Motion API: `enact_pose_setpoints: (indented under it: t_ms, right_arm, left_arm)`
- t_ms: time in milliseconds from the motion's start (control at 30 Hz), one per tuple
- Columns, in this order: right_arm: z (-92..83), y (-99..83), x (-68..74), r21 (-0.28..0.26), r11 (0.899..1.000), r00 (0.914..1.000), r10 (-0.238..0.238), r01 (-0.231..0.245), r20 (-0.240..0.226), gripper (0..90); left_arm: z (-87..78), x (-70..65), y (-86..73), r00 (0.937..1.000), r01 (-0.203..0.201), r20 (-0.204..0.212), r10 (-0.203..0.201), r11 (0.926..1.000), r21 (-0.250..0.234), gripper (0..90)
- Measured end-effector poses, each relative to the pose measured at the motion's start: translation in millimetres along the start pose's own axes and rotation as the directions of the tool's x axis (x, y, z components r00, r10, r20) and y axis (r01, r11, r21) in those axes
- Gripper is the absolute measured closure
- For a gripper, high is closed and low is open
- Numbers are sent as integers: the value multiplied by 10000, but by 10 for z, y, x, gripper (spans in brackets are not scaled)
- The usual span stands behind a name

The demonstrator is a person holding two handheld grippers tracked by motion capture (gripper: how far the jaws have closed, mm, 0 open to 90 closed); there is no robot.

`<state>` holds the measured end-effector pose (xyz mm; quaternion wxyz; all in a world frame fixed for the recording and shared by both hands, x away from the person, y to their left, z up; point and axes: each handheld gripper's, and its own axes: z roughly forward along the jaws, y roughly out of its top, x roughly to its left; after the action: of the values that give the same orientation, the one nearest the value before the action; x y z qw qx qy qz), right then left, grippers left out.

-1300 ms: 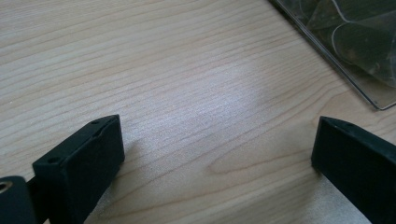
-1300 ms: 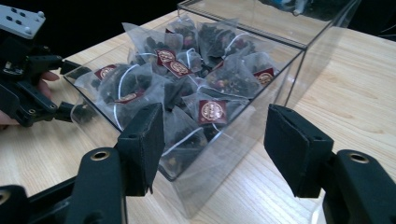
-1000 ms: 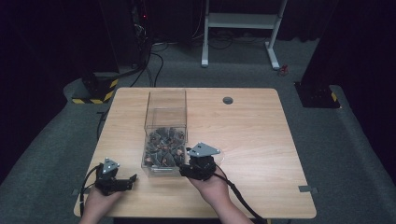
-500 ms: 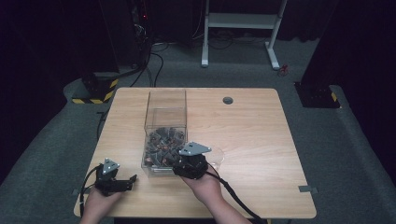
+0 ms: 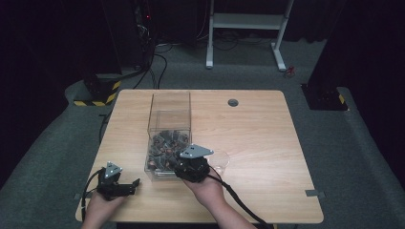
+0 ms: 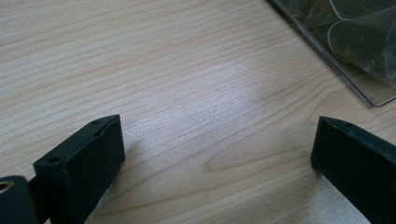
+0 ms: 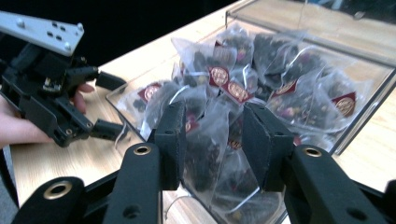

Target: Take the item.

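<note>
Both jaws of my right hand-held gripper (image 7: 212, 144) bracket a tea bag (image 7: 205, 154) inside the clear box (image 5: 169, 138); left hand-held gripper (image 5: 125, 187) rests spread on bare tabletop (image 5: 267, 143).

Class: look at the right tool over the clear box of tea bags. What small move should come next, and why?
Probably close the right tool: its jaws already stand either side of one tea bag at the near end of the clear box, still apart. The left tool rests open on the table.

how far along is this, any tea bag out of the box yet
Nothing looks done: every tea bag visible lies in the clear box, none on the table. In hand: the right tool reaches into the box, jaws either side of one bag, not closed. The left tool rests open. Left: grip and lift out.
</note>
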<state>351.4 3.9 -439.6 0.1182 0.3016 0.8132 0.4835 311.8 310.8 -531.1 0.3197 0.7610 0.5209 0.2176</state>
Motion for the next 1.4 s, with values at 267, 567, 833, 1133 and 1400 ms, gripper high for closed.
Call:
enact_pose_setpoints:
  t_ms: [267, 567, 833, 1133, 1400]
  right_arm:
    - [46, 35, 12, 160, 9998, 10000, -94, 95, -34, 635]
    - [69, -1, 9, 601, 9982, 9998, 28, -16, -203, 723]
    - [61, -16, 25, 585, 9980, 9997, -214, 221, -124, 889]
    - [8, 2, 34, 343, 9987, 9992, -374, 377, -101, 897]
    - [-22, 18, 42, 187, 9987, 9988, -479, 480, -86, 896]
  left_arm:
    - [1, -1, 0, 10000, 20, 1, -20, 10000, -15, 30]
    - [1, -1, 0, 10000, 14, 2, -14, 10000, -13, 30]
    - [0, -2, -1, 10000, 11, 9, -11, 10000, -17, 30]
    - [-1, 3, 0, 10000, -55, -10, 54, 10000, -10, 30]
    - [-4, 3, -2, 10000, -89, -15, 89, 10000, -6, 30]
